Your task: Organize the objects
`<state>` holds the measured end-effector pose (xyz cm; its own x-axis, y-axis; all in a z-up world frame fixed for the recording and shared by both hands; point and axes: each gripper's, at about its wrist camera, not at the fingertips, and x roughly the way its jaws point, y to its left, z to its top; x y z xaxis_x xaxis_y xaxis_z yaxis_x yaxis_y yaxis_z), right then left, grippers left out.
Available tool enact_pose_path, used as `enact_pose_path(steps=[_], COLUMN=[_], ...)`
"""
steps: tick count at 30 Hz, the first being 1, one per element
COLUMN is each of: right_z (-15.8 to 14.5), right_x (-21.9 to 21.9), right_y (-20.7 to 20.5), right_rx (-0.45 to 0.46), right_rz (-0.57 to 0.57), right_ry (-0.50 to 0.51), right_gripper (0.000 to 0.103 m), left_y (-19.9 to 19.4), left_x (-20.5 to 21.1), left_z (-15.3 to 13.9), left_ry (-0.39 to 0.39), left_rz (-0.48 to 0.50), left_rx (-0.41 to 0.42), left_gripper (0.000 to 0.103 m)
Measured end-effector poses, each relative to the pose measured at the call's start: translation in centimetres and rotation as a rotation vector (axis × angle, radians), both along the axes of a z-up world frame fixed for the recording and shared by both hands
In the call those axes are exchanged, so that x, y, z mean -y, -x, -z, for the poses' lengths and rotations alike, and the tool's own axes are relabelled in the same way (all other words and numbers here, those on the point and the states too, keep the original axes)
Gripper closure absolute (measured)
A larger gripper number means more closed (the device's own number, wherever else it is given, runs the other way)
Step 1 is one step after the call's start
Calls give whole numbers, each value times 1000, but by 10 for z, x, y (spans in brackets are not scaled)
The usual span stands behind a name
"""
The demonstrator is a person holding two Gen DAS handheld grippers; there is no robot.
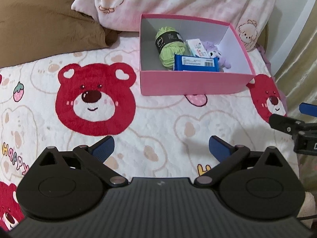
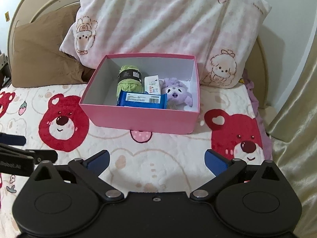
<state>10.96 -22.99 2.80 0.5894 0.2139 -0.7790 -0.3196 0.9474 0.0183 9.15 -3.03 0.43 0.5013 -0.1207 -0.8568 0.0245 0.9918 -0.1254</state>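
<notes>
Right wrist view: pink cardboard box (image 2: 138,117) on bear-print blanket (image 2: 168,158) holds green yarn skein (image 2: 129,81), blue packet (image 2: 141,100), purple plush (image 2: 176,93). Both grippers (image 2: 156,158) (image 1: 161,148) spread, empty. Sorting apparently complete; withdraw clear of box.

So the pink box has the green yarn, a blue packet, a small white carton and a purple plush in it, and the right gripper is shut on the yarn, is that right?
Not quite. The right gripper is open and holds nothing; the right wrist view shows it over the blanket. The yarn lies in the pink box with the blue packet, white carton and purple plush.
</notes>
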Motion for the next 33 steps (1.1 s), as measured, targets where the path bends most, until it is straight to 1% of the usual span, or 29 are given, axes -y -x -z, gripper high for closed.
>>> enact_pose_path(steps=[5, 10, 14, 23, 33], right_z=[1, 2, 4, 5, 9], right_x=[1, -1, -1, -3, 1], right_y=[-1, -2, -2, 2, -1], right_rx=[-12, -12, -23, -37, -65], right_rz=[16, 16, 29, 44, 80], right_ry=[0, 14, 30, 74, 88], right_gripper=[0, 0, 0, 0, 0], left_y=[-3, -3, -3, 4, 4], left_x=[0, 2, 7, 8, 5], left_z=[5, 9, 10, 4, 2], left_ry=[-11, -25, -43, -57, -67], left_rz=[-18, -53, -38, -54, -63], left_rx=[-30, -30, -43, -14, -21], left_gripper=[0, 0, 0, 0, 0])
